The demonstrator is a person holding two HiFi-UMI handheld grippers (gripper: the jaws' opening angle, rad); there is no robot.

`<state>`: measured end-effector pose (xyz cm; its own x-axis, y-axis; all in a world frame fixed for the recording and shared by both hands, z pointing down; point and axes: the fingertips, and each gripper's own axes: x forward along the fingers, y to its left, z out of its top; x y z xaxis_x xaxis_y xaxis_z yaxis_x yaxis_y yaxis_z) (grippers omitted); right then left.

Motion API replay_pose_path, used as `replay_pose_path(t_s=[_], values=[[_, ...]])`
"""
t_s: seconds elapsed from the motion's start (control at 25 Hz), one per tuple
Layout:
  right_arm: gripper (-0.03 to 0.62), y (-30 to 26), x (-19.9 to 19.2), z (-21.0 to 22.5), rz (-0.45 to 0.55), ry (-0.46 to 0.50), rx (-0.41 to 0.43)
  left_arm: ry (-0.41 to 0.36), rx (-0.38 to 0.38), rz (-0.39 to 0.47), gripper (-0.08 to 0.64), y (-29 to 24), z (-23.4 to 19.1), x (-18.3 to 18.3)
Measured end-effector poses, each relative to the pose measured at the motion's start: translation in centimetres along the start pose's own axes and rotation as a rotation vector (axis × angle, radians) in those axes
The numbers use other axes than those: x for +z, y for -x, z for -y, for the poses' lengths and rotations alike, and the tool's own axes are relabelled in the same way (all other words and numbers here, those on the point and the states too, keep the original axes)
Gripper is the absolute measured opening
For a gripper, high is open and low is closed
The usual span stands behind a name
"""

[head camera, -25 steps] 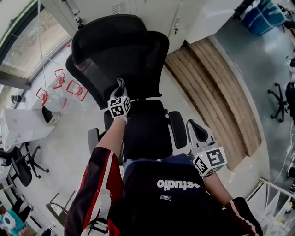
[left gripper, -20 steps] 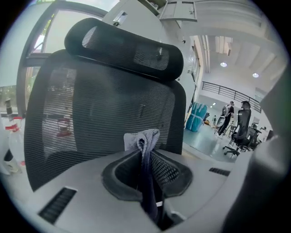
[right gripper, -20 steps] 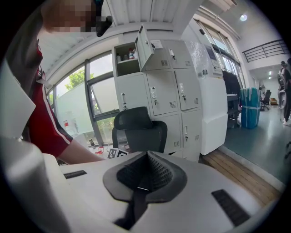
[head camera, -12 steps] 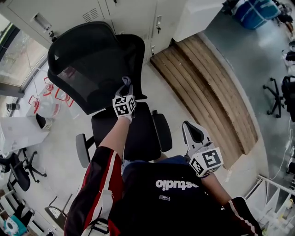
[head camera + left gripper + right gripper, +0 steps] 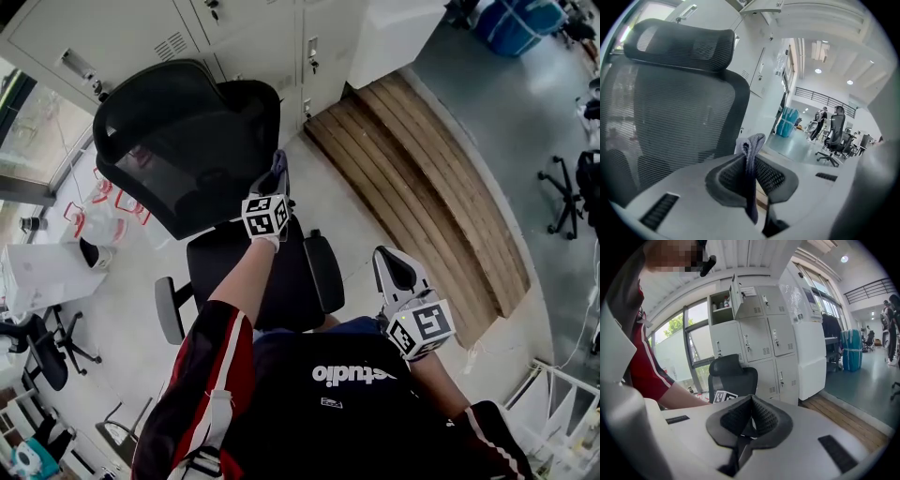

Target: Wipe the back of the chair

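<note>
The black mesh office chair stands at the upper left of the head view, its backrest facing me. My left gripper is shut on a grey-purple cloth at the backrest's right edge. In the left gripper view the cloth sticks up between the closed pads, with the mesh backrest and headrest close on the left. My right gripper hangs low at my right side, away from the chair. Its jaws are shut on nothing, and the chair shows far ahead of them.
Grey lockers and a white cabinet stand behind the chair. A wooden platform runs along the right. Large water bottles sit on the floor at left. Other office chairs stand at the lower left and far right.
My left gripper has carried the cloth rightwards across the backrest to its right edge. The chair sits further left in the head view. The right gripper has barely moved.
</note>
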<state>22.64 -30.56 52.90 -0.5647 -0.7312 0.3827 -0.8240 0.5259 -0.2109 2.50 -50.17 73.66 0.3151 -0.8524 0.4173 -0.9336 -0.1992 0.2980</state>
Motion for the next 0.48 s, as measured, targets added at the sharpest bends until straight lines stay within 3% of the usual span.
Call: replay_pose_path(t_s=[0.28, 0.48], values=[[0.014, -0.1, 1.5, -0.8, 0.042, -0.012, 0.060, -0.013, -0.002, 0.046, 0.060, 5.9, 0.8, 2.5], [0.014, -2.2, 2.9, -2.7, 0.047, -0.006, 0.144, -0.039, 0.043, 0.081, 0.060, 13.2, -1.5, 4.3]])
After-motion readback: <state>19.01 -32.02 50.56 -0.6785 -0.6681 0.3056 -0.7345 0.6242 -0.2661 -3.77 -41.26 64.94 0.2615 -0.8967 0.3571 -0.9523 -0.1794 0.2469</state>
